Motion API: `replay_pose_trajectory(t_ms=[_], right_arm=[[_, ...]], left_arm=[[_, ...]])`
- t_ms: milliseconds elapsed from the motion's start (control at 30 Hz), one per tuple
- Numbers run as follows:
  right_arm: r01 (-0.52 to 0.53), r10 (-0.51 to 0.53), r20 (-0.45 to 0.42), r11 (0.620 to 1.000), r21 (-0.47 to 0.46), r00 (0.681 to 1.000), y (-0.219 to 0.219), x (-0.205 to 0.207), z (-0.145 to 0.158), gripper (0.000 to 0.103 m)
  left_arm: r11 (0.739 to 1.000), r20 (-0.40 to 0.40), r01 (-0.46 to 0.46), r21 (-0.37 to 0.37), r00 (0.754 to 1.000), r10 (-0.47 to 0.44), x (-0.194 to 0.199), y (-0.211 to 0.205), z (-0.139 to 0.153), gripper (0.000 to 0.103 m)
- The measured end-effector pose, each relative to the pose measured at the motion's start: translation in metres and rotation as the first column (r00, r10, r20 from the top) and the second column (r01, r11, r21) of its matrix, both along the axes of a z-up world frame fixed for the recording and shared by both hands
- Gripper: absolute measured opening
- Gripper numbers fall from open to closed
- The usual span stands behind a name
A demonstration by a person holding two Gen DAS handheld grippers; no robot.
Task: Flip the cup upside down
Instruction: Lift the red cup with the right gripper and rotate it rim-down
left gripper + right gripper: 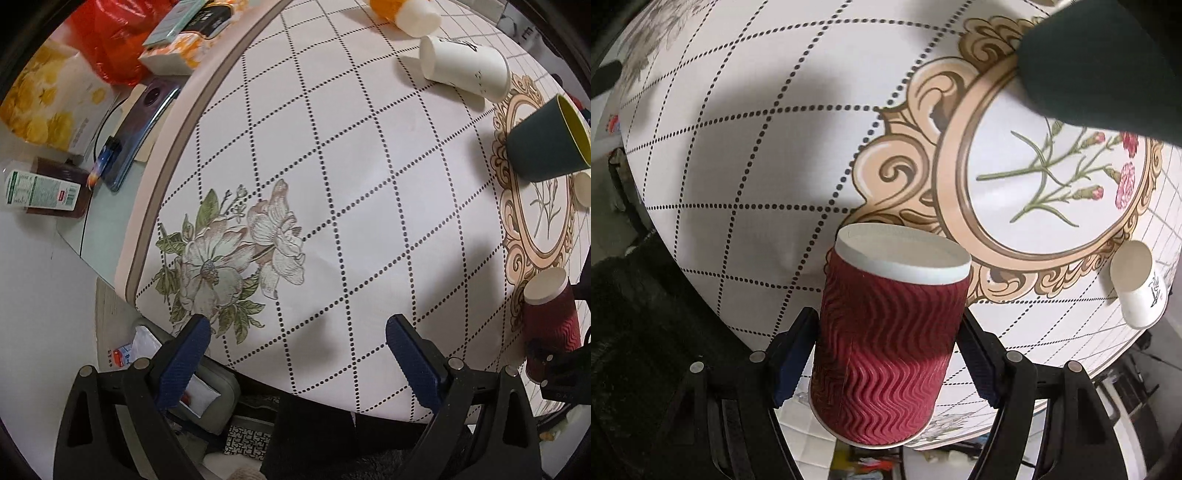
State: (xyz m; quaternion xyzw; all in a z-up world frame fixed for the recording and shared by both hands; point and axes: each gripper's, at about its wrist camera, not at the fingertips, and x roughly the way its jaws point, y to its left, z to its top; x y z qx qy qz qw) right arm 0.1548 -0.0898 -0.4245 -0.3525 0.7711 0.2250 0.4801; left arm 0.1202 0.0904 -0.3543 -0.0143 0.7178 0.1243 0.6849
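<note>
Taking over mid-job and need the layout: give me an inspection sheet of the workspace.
Surface: round table, white floral cloth.
Job's things: red ribbed cup, closed white end toward the table, between the right gripper fingers.
Clutter: white cup and green cup lying on their sides.
Grippers: left gripper open, empty; right closed on the red cup.
Cables: black cable beside the phone.
Surroundings: boxes, red bag, bottle.

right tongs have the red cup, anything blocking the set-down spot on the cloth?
Nothing visible. The right tongs grip the red ripple cup, base pointing away from the camera. The tablecloth around it is bare; the dark green cup and small white cup lie further off.
</note>
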Motion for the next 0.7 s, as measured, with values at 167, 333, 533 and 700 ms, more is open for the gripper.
replay_pose_trajectory(t_ms=[167,333,533,700], right_arm=[[-0.003,0.003,-0.007,1.000,-0.006,1.000,-0.012,-0.002,0.001,0.078],[0.025,-0.025,-0.011,1.000,-0.019,1.000,0.003,0.007,-0.013,0.078],[0.068,-0.068,0.000,0.998,-0.011,0.998,0.002,0.034,-0.011,0.079],[0.109,-0.111,0.073,0.994,0.030,0.991,-0.006,0.049,0.004,0.074]], left_arm=[[1.000,0.000,0.020,0.002,1.000,-0.020,0.002,-0.005,0.000,0.097],[0.999,-0.004,0.034,0.003,0.999,-0.034,0.004,-0.013,0.000,0.097],[0.999,-0.006,0.048,0.001,0.999,-0.048,0.006,-0.018,-0.001,0.097],[0.997,-0.008,0.074,0.004,0.997,-0.074,0.010,-0.030,0.001,0.097]])
